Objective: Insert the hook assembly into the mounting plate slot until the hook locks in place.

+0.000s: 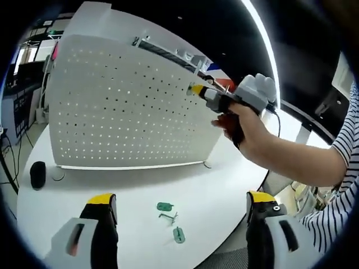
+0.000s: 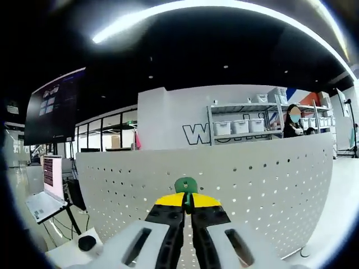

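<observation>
In the left gripper view the left gripper [image 1: 180,204] rises from the bottom with its 2 yellow-tipped jaws spread wide and nothing between them. Just beyond, in the gap between the jaws, 2 green hook parts [image 1: 165,207] [image 1: 178,235] and a small metal hook [image 1: 168,217] lie close together on the white table [image 1: 134,185]. They sit near the table's front edge, with bare tabletop all around them. A black puck [image 1: 37,174] rests near the table's left rim, well apart from the parts.

Farther back stands the white pegboard [image 1: 123,106], upright, its lower edge on the table and bare surface in front of it. At its upper right edge a hand [image 1: 242,124] holds the right gripper [image 1: 196,89], whose yellow tips meet the board's top corner. A striped sleeve [image 1: 342,168] shows at the right.

In the right gripper view the right gripper [image 2: 187,200] has its jaws closed on a green hook part [image 2: 185,186], which sticks up between the yellow tips, right in front of the pegboard [image 2: 269,179] near its top edge. Whether the part touches the board cannot be told. Beyond the board stand shelves [image 2: 247,126] with bins, and a laptop [image 2: 47,193] at the left.
</observation>
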Tool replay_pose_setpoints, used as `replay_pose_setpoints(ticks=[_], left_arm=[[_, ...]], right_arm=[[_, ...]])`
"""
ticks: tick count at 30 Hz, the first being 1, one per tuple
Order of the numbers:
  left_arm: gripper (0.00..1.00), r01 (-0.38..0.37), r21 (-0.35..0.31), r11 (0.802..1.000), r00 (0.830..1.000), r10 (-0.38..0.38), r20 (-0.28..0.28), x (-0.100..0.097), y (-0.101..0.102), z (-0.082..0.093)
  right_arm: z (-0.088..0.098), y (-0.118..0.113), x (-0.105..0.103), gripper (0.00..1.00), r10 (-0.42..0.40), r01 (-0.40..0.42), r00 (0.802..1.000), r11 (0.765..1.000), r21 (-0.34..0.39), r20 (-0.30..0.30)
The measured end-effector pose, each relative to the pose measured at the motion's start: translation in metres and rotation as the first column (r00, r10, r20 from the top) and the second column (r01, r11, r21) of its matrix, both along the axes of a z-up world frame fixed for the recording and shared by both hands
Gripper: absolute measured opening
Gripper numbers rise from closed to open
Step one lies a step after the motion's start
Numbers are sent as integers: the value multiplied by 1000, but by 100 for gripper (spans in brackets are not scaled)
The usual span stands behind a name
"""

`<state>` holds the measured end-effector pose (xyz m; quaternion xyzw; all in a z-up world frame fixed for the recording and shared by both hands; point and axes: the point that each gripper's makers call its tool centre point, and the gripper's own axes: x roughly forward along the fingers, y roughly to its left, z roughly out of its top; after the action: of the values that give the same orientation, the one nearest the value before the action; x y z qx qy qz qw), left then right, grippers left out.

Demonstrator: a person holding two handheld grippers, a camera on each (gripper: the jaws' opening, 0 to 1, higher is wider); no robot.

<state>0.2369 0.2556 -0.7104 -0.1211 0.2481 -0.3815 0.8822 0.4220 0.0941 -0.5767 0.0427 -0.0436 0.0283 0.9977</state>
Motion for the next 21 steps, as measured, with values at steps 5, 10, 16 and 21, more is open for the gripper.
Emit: replay_pose_setpoints(ticks=[5,10,16,21], left_arm=[[98,9,16,1000,1000,-9,-4,1,1,-3],[97,2,17,1000,1000,-2,-10,5,3,-4],[97,-11,15,1000,1000,12,-22,8,8,-9],[97,-4,26,1000,1000,5,-31,8,7,-13]], right_arm=[[5,-5,10,0,-22,22,1000,1000,13,12],[9,-8,20,0,-29,29,999,999,21,20],[11,-9,24,0,-45,45,998,999,16,38],[7,-16,27,0,-62,62,997,998,20,37]])
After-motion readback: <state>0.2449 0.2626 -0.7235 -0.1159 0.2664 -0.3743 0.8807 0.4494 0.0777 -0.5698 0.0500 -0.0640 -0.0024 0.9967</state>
